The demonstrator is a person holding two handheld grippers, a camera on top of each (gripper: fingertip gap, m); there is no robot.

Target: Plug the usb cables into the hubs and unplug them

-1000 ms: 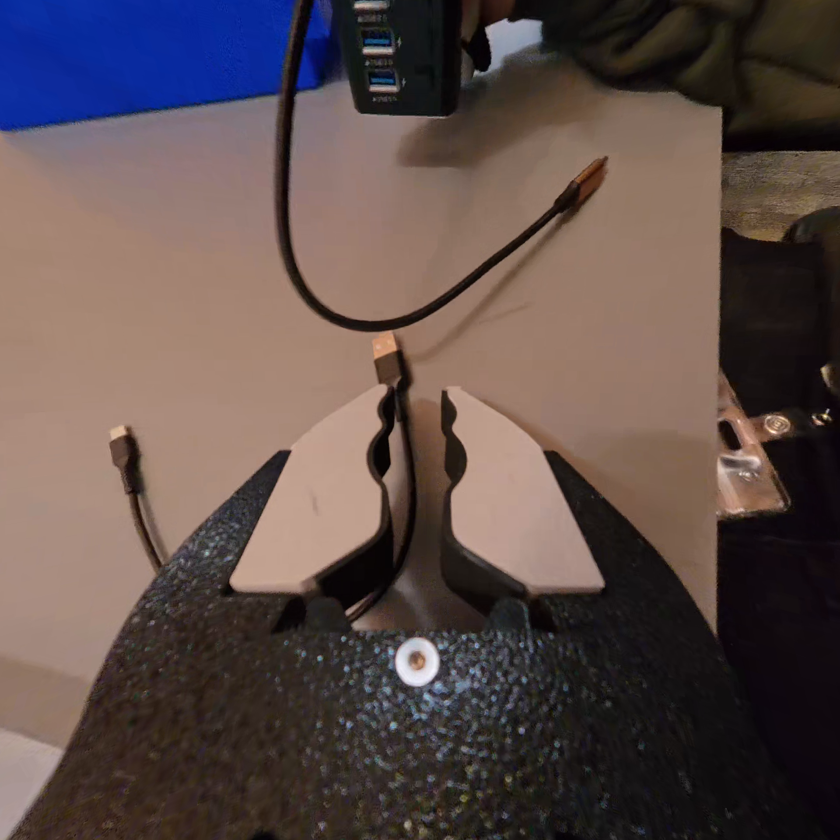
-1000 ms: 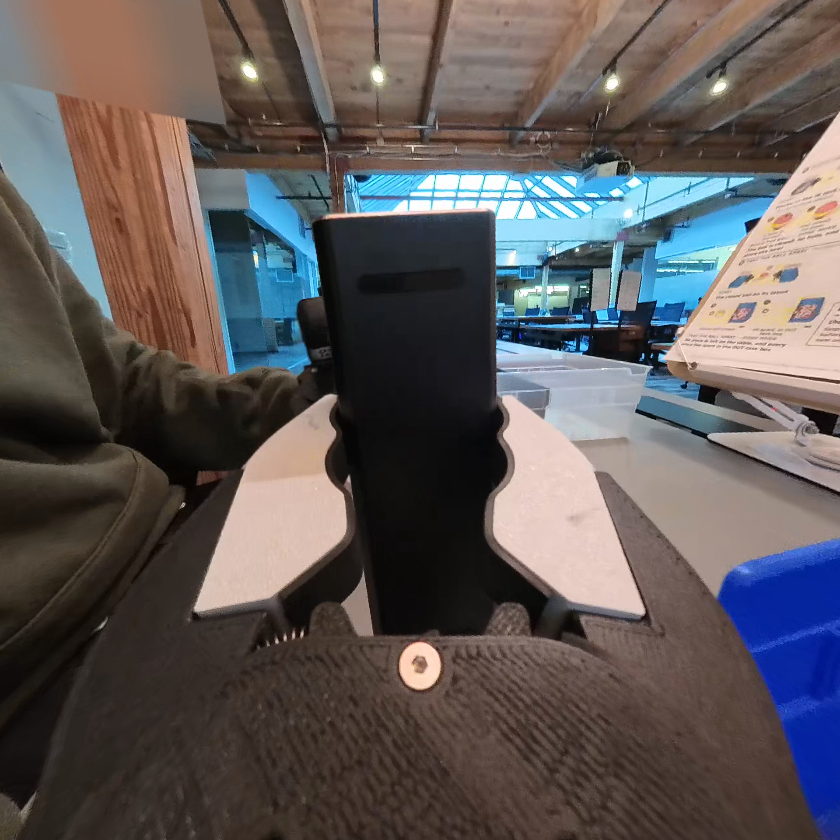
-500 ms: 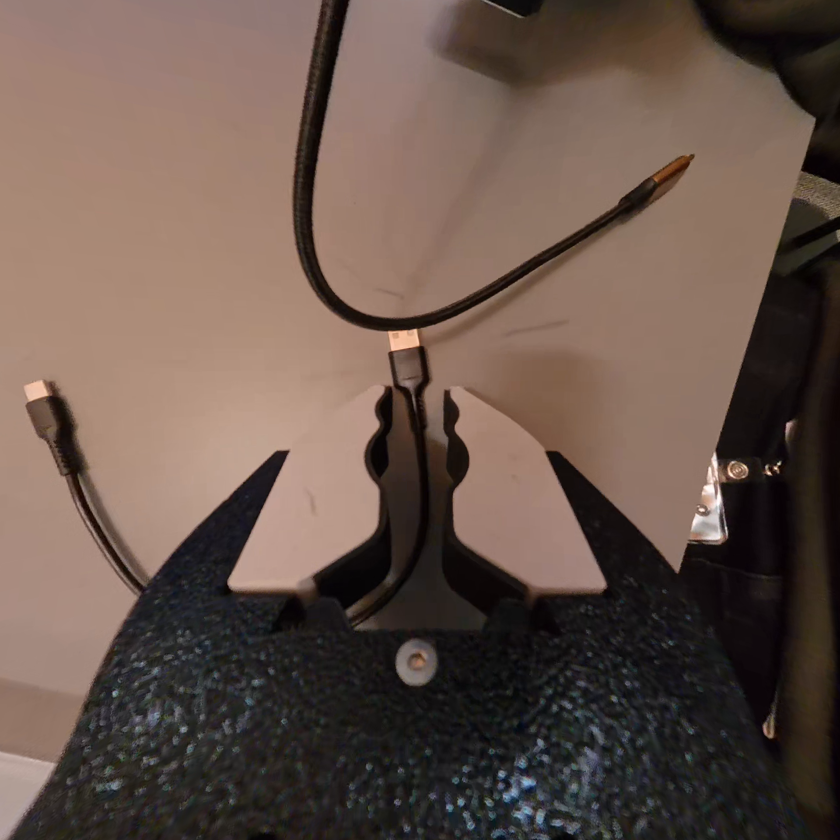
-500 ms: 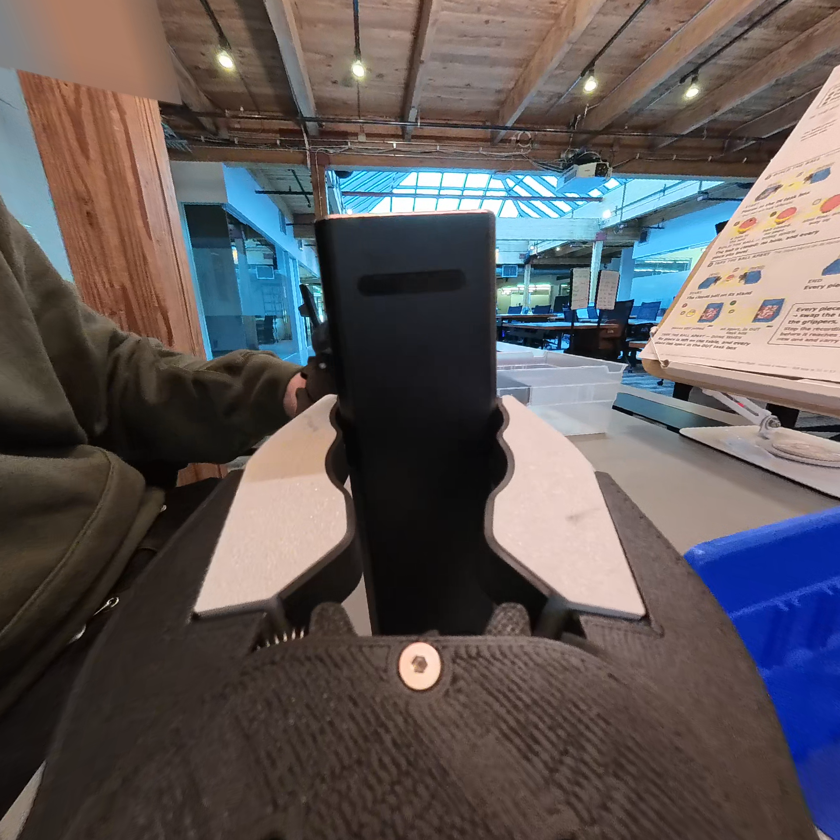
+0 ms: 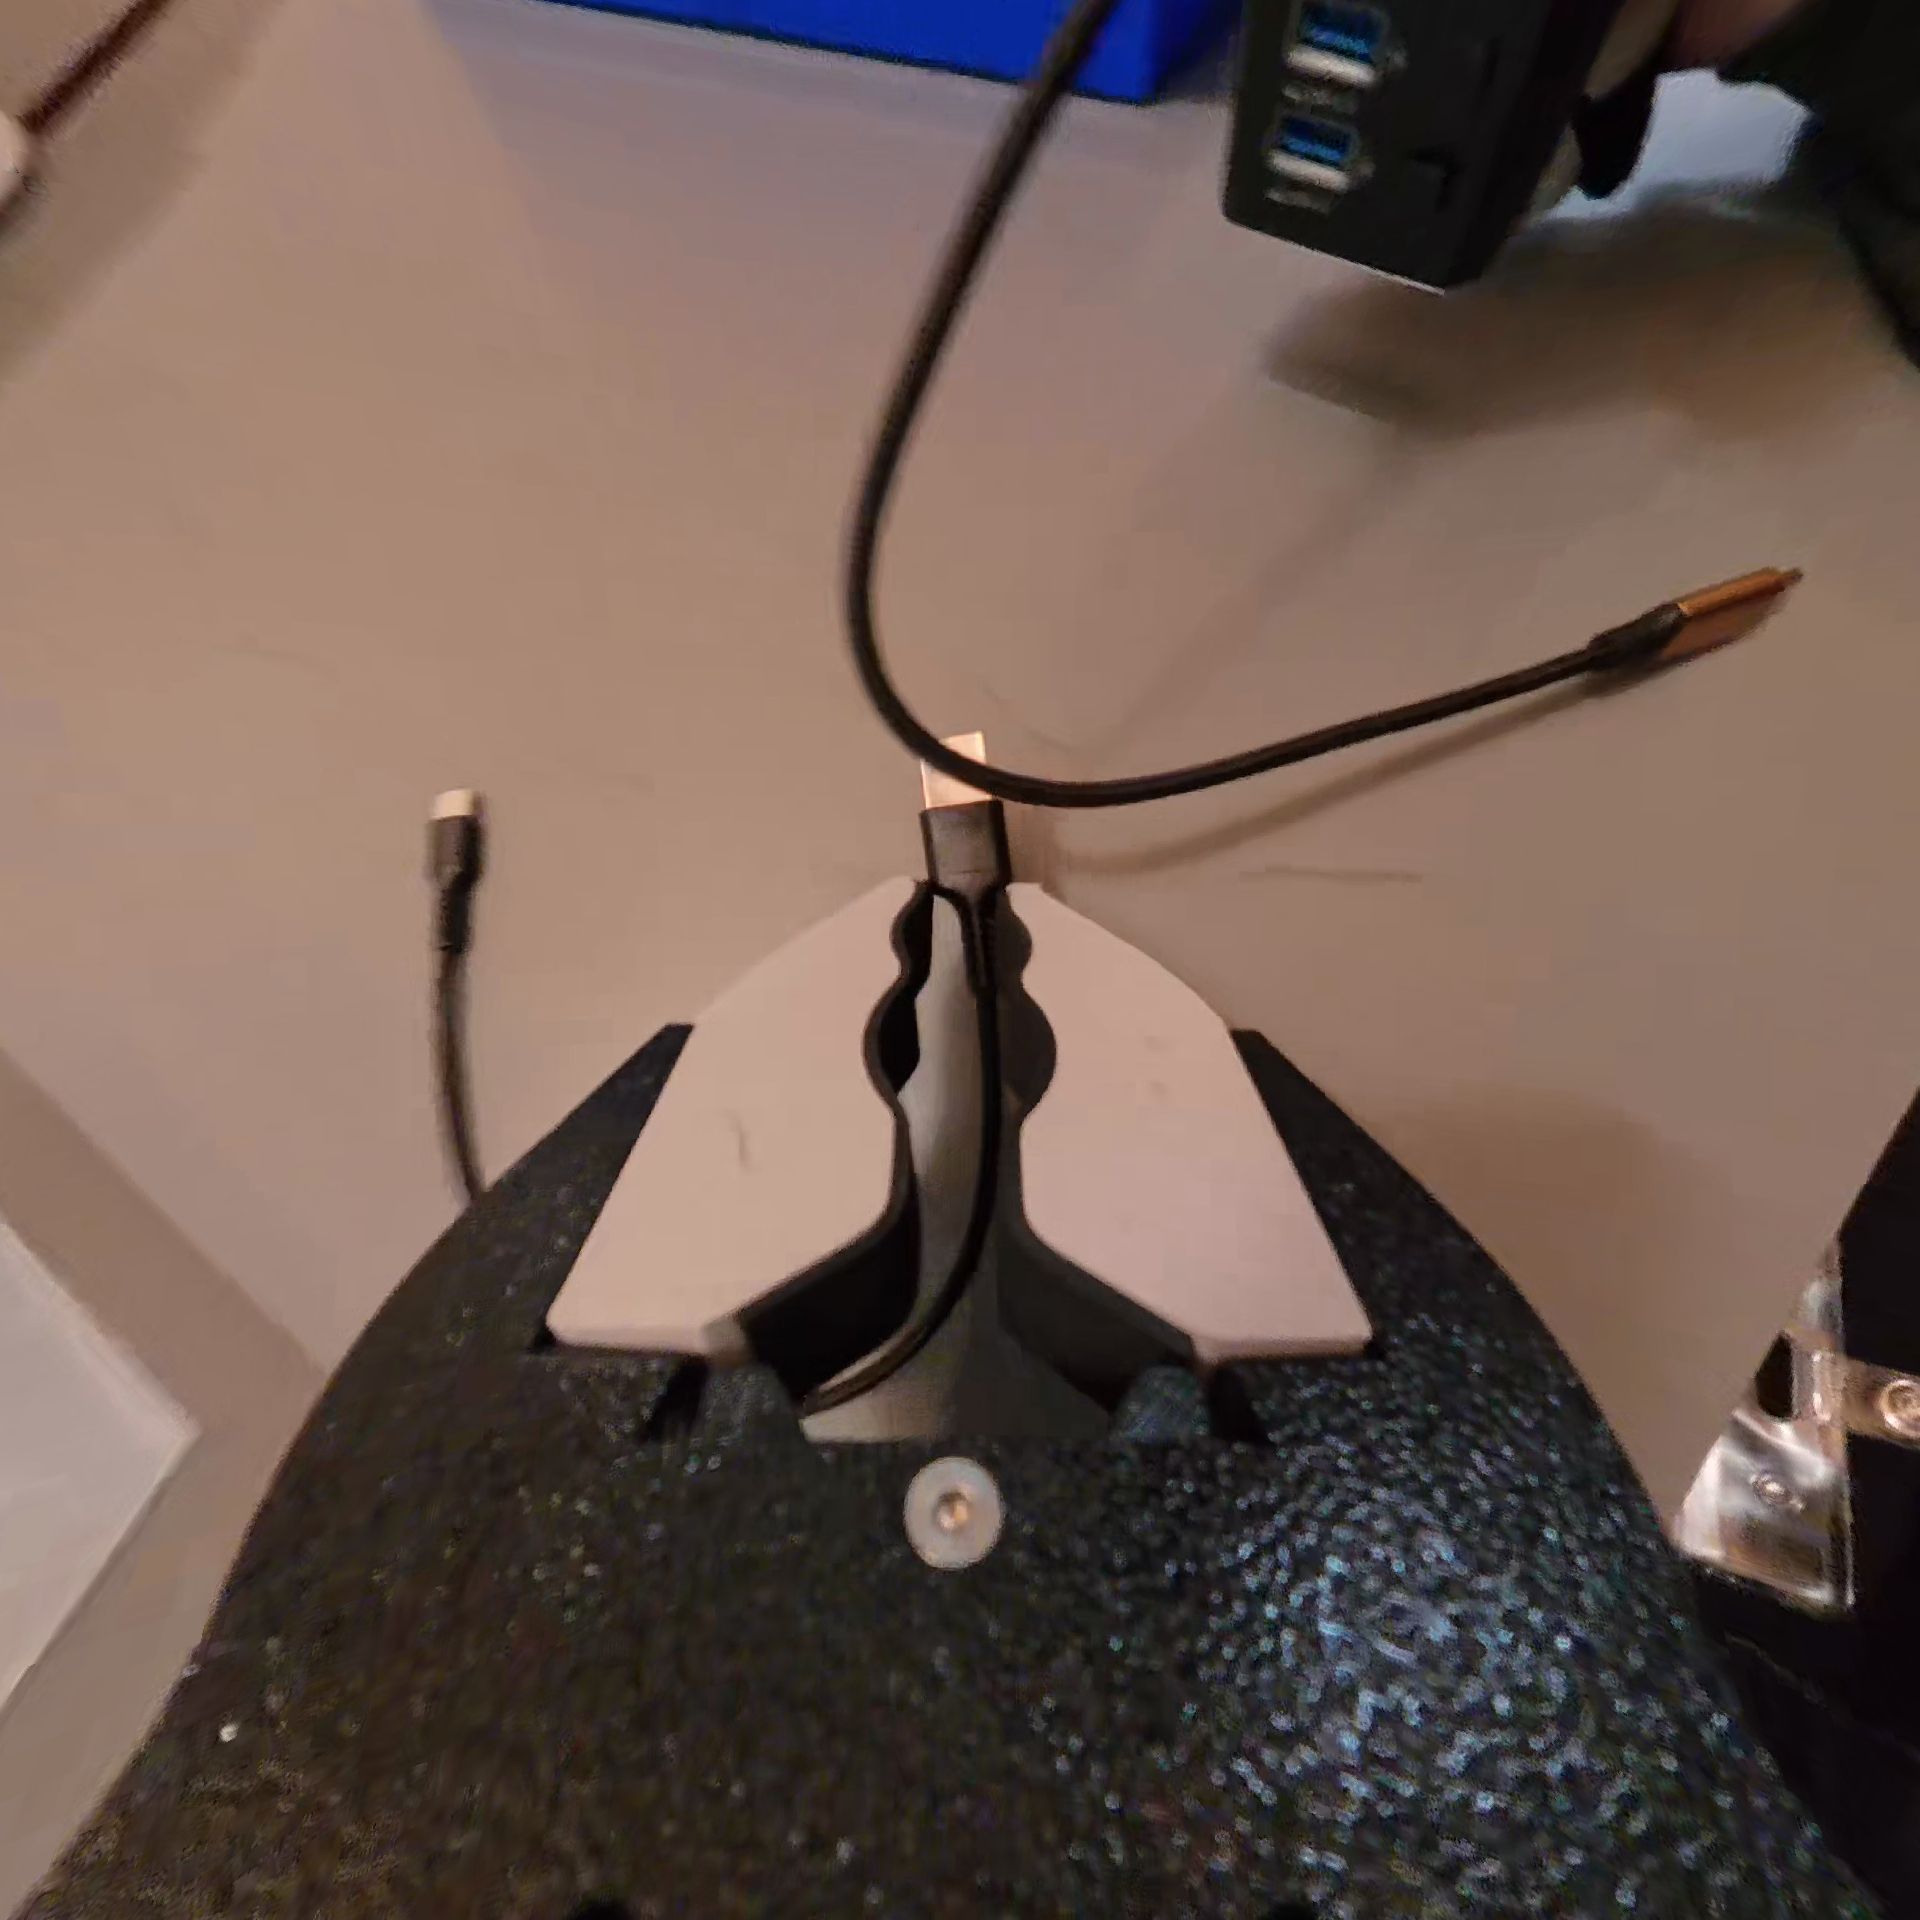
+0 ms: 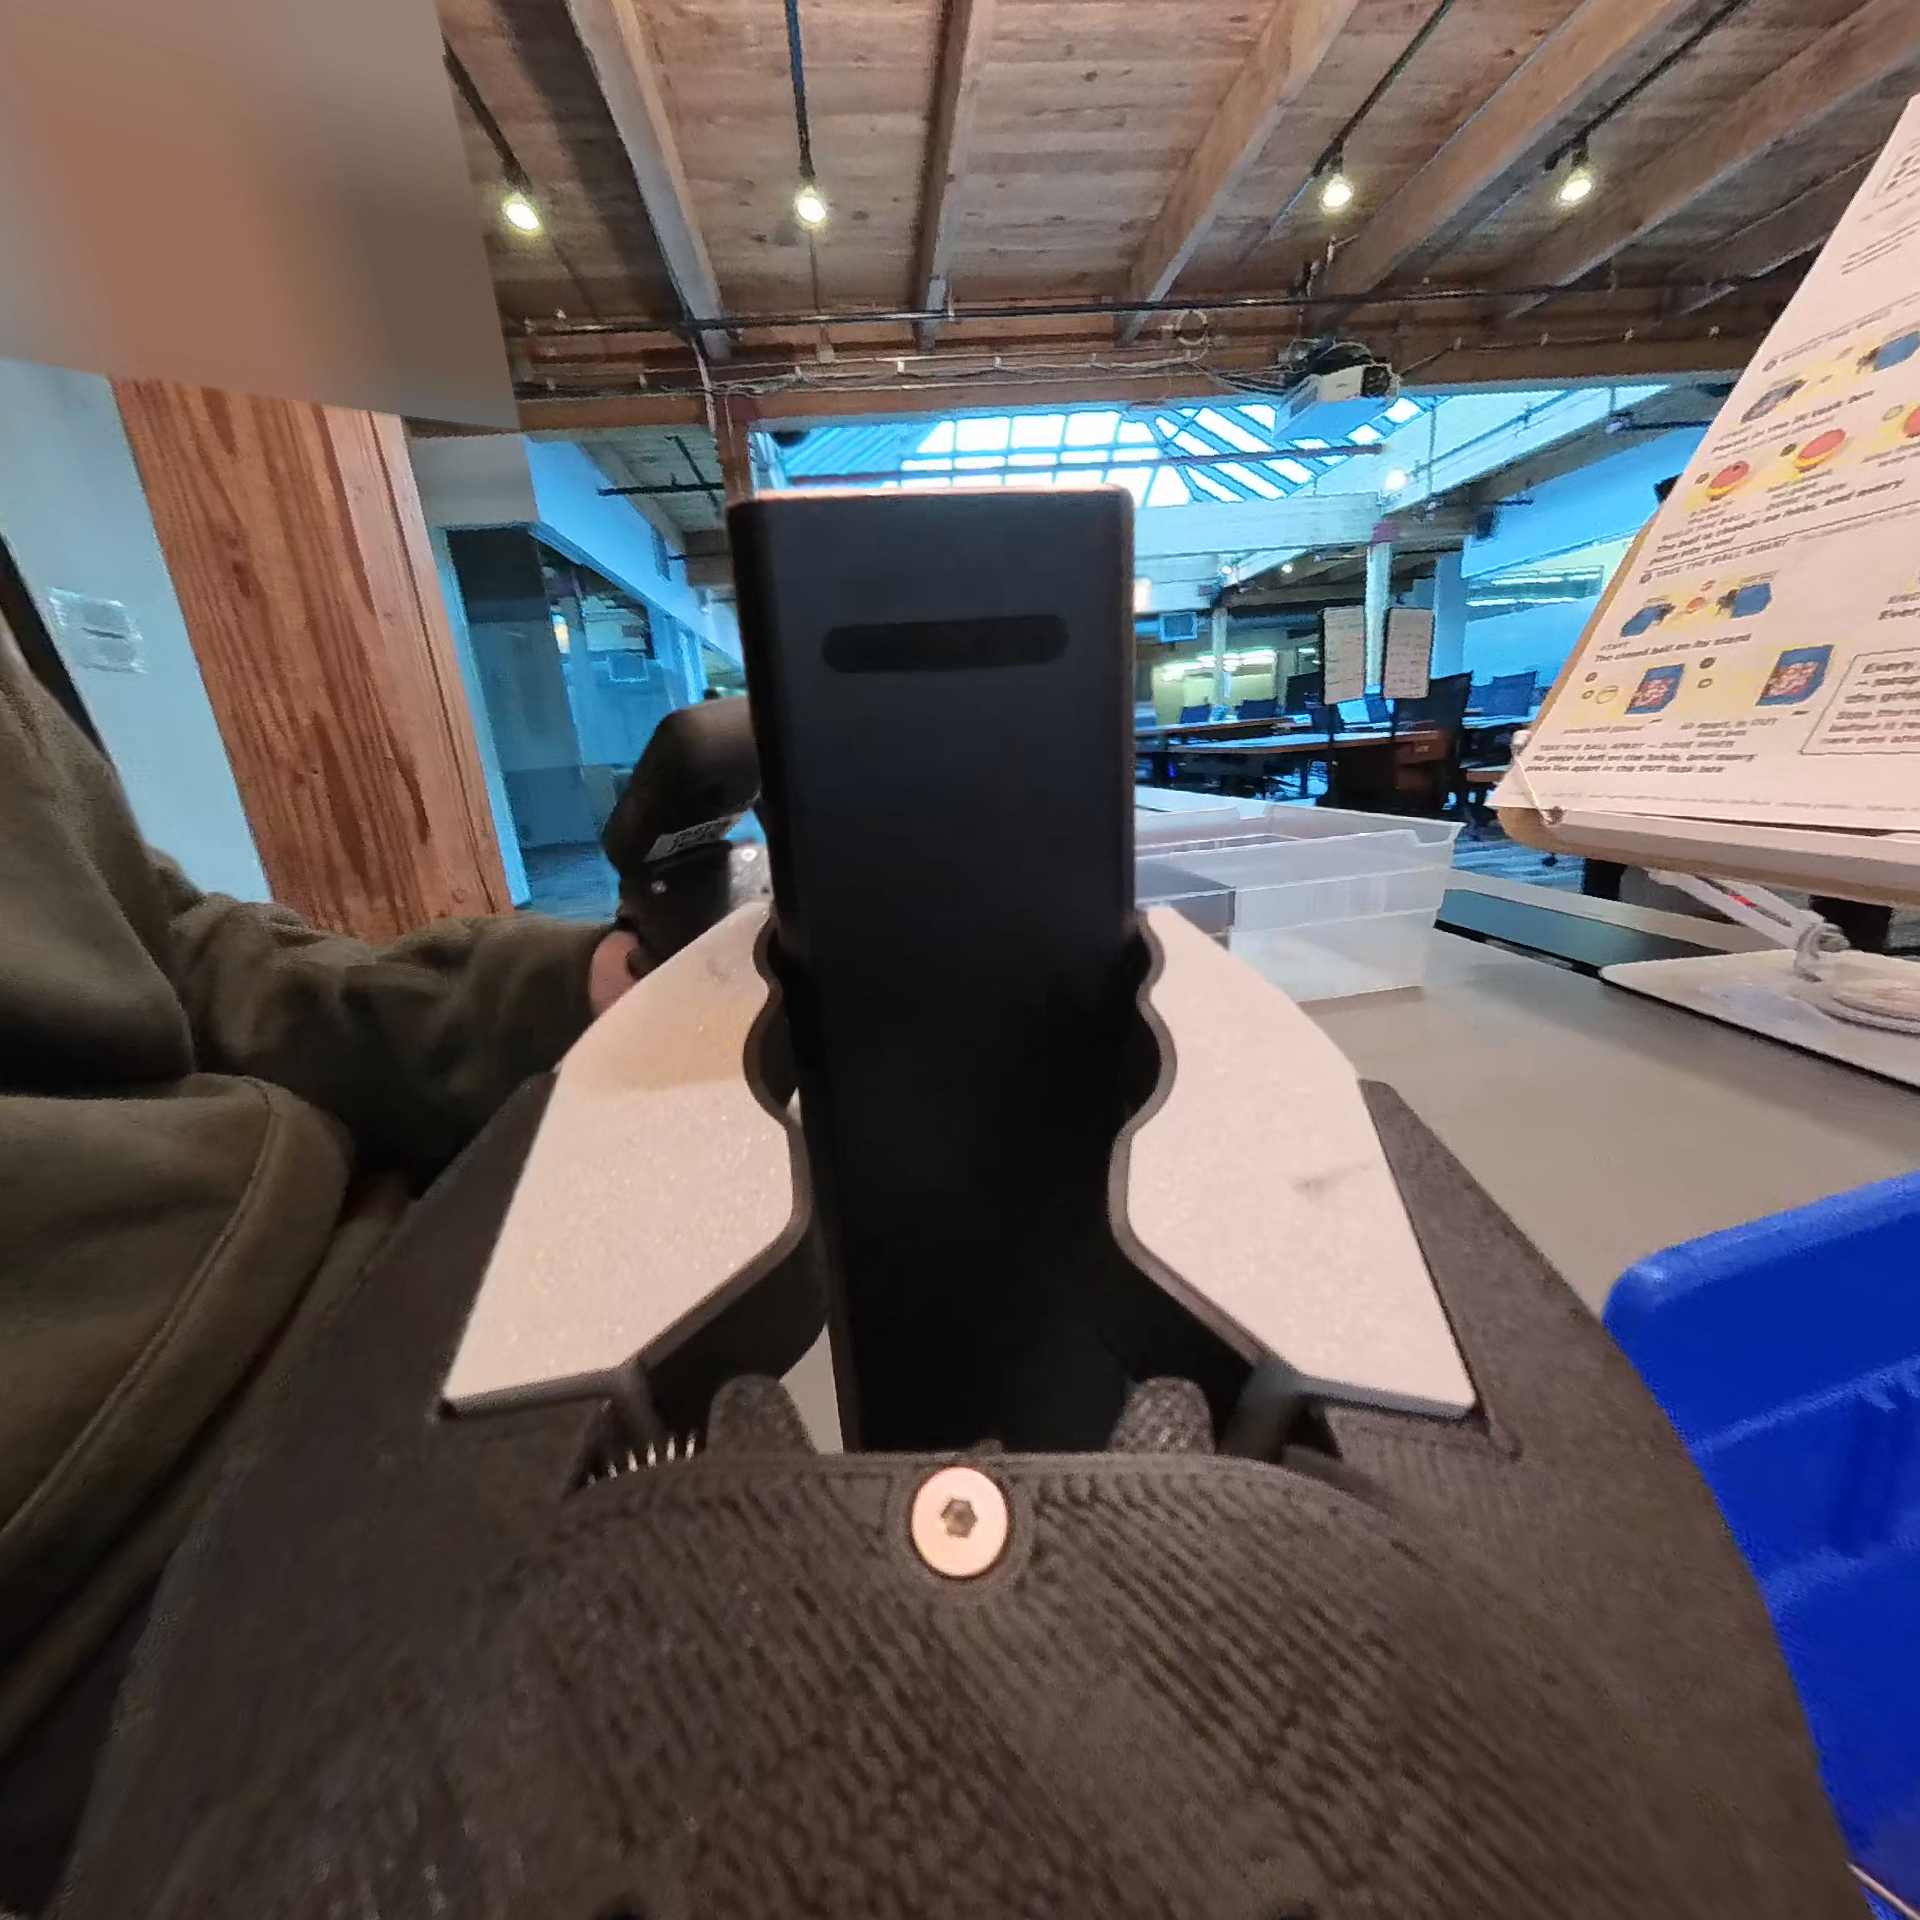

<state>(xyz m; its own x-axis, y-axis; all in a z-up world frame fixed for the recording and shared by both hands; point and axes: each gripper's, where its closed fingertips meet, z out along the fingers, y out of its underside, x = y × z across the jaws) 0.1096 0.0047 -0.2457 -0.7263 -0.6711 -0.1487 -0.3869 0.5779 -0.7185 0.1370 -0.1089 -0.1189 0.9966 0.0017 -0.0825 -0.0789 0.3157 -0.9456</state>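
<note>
My left gripper (image 5: 964,885) is shut on a black USB cable just behind its plug (image 5: 958,821), whose silver tip points forward. The cable's other end (image 5: 455,821) lies on the grey table to the left. My right gripper (image 6: 951,935) is shut on a black USB hub (image 6: 940,831) and holds it upright in the air. In the left wrist view the hub (image 5: 1371,135) hangs at the top right with blue ports facing me. The hub's own black cable (image 5: 894,540) loops down in front of the plug and ends in a gold connector (image 5: 1714,629).
A blue bin (image 5: 852,31) stands at the table's far edge and shows at the right of the right wrist view (image 6: 1797,1455). The table's edge (image 5: 1766,1101) runs at the right. A clear tub (image 6: 1309,883) and a tilted instruction sheet (image 6: 1766,582) stand farther off. A person's green sleeve (image 6: 208,1039) is left.
My left gripper has closed onto the USB cable behind the plug. The view has swung so the hub and blue bin show at the top again. The right gripper still holds the hub.
</note>
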